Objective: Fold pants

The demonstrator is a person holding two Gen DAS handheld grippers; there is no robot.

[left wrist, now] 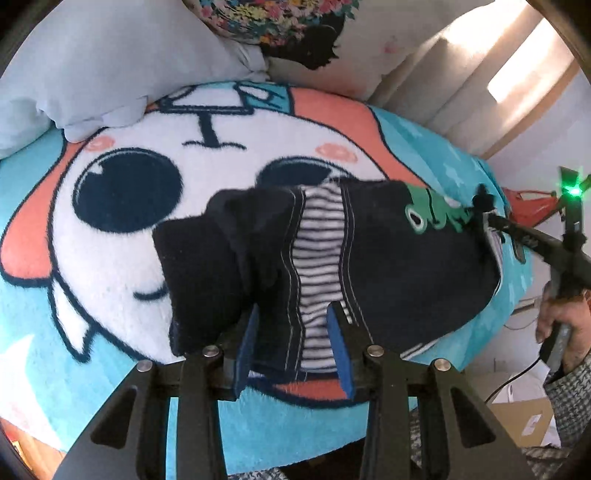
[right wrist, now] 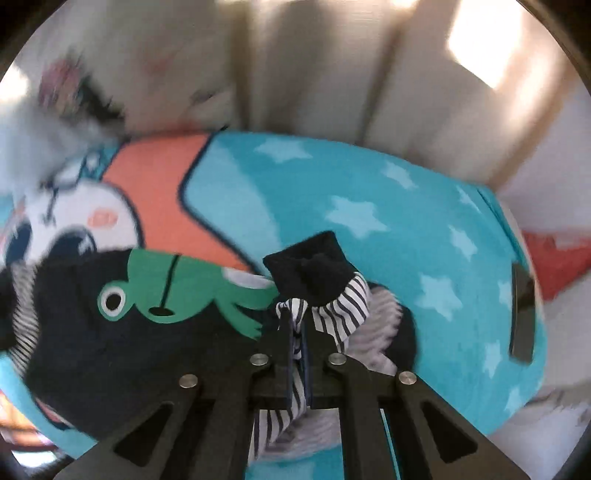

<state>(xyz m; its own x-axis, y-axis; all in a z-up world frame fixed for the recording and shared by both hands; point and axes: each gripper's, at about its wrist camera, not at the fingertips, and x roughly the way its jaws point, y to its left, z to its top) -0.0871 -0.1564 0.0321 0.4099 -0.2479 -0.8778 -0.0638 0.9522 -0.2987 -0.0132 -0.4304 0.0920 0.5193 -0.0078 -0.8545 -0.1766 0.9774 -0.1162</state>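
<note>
Small navy pants [left wrist: 388, 266] with a striped inner lining and a green frog print [left wrist: 424, 216] lie on a cartoon blanket [left wrist: 122, 229]. My left gripper [left wrist: 293, 325] is open, its blue pads on either side of the striped middle strip at the near edge. My right gripper [right wrist: 297, 328] is shut on the pants' striped and navy fabric [right wrist: 317, 284] at their right end; it also shows at the right of the left wrist view [left wrist: 491, 221]. The frog print [right wrist: 166, 291] lies to its left.
A pale pillow [left wrist: 92, 74] and a floral cushion [left wrist: 273, 18] lie at the blanket's far edge. A cream padded headboard [left wrist: 461, 74] stands behind. A dark phone-like slab [right wrist: 522, 314] lies at the blanket's right edge. A cardboard box [left wrist: 521, 417] sits low right.
</note>
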